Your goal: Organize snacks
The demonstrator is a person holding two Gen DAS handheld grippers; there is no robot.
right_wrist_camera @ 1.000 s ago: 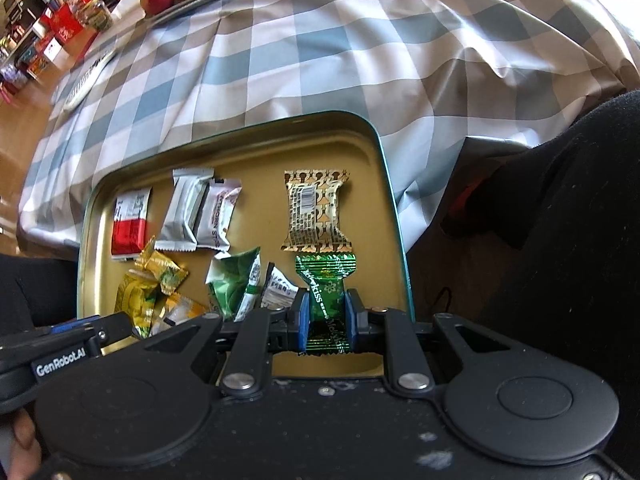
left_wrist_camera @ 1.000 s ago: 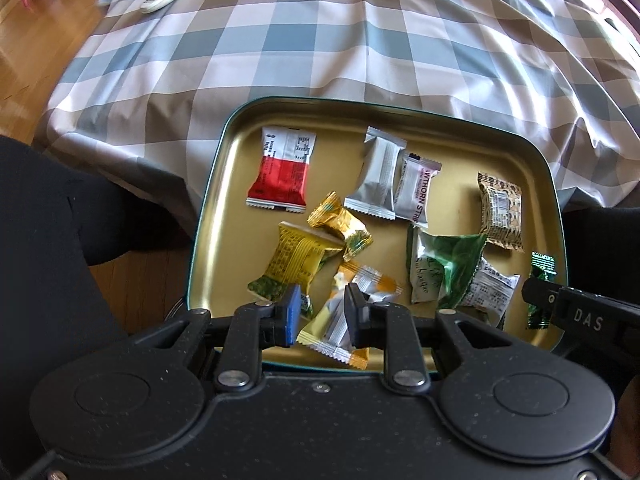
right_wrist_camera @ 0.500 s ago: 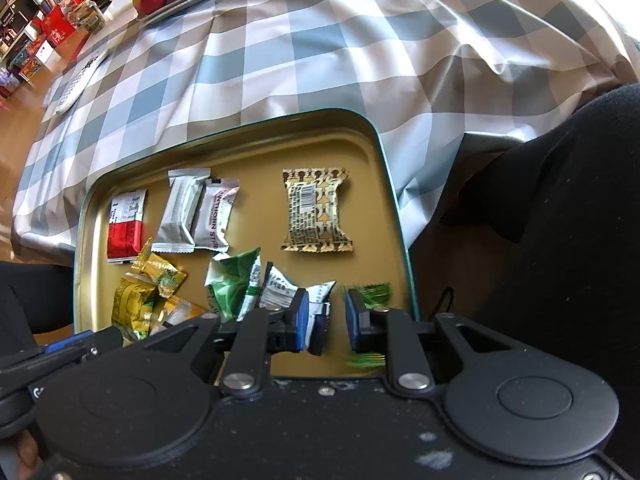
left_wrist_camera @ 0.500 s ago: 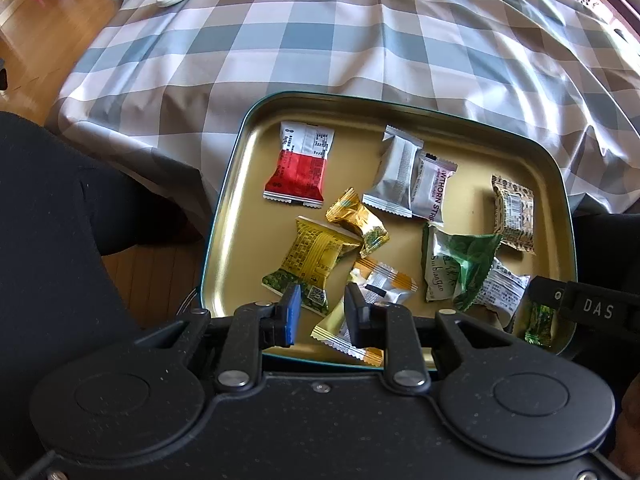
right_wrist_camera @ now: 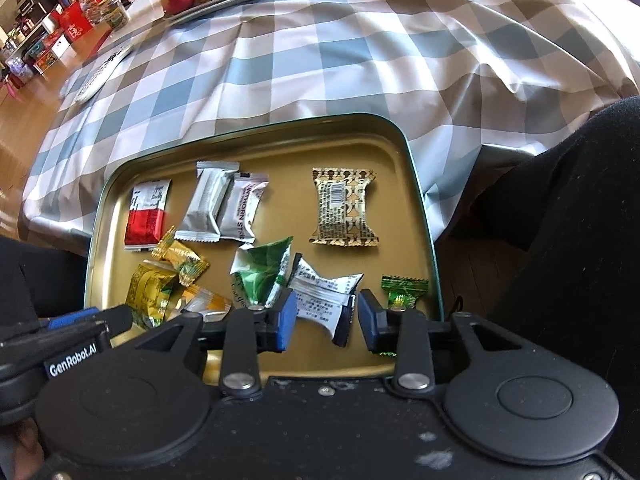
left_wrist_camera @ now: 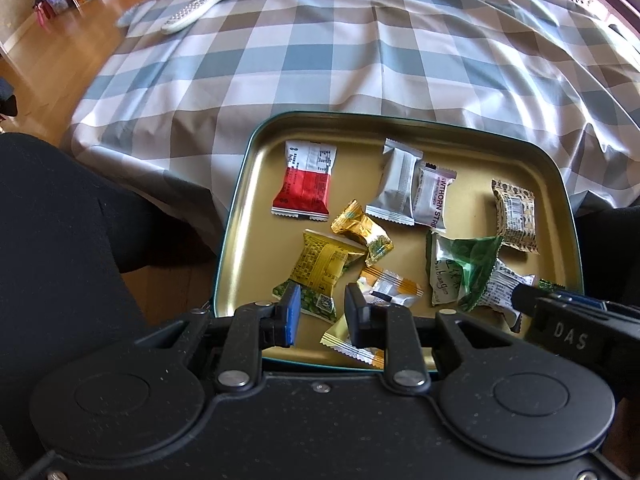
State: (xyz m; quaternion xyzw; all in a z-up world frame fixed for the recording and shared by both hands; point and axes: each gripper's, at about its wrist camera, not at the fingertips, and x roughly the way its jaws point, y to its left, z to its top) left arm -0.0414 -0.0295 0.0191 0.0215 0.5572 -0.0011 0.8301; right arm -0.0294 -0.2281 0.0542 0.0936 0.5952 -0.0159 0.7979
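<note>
- Left wrist view: our left claw [left_wrist_camera: 320,314] hangs over the near edge of the gold tin tray [left_wrist_camera: 240,216], jaws narrow and empty. The yellow packet [left_wrist_camera: 320,264] lies just beyond its blue pad, and the orange-and-white sachet [left_wrist_camera: 394,290] lies beside the other finger.
- Same view, tray stock: red-and-white packet [left_wrist_camera: 306,184], grey pouch [left_wrist_camera: 394,190], hawthorn strip packet [left_wrist_camera: 432,200], gold foil candy [left_wrist_camera: 362,232], green leaf packet [left_wrist_camera: 464,268], patterned gold biscuit packet [left_wrist_camera: 514,214]. The bench behind carries a checked cloth [left_wrist_camera: 360,48] and a remote control [left_wrist_camera: 196,10].
- Right wrist view: our right claw [right_wrist_camera: 328,320] is opening, with nothing pressed by its pads. The white printed sachet [right_wrist_camera: 324,292] shows between the jaws, lying in the tray. The small green candy [right_wrist_camera: 404,292] lies just outside the right finger, near the tray's right rim.
- Step, as we judge it: a release into the tray. The next move calls for lifting the right claw clear before another snack is chosen.
</note>
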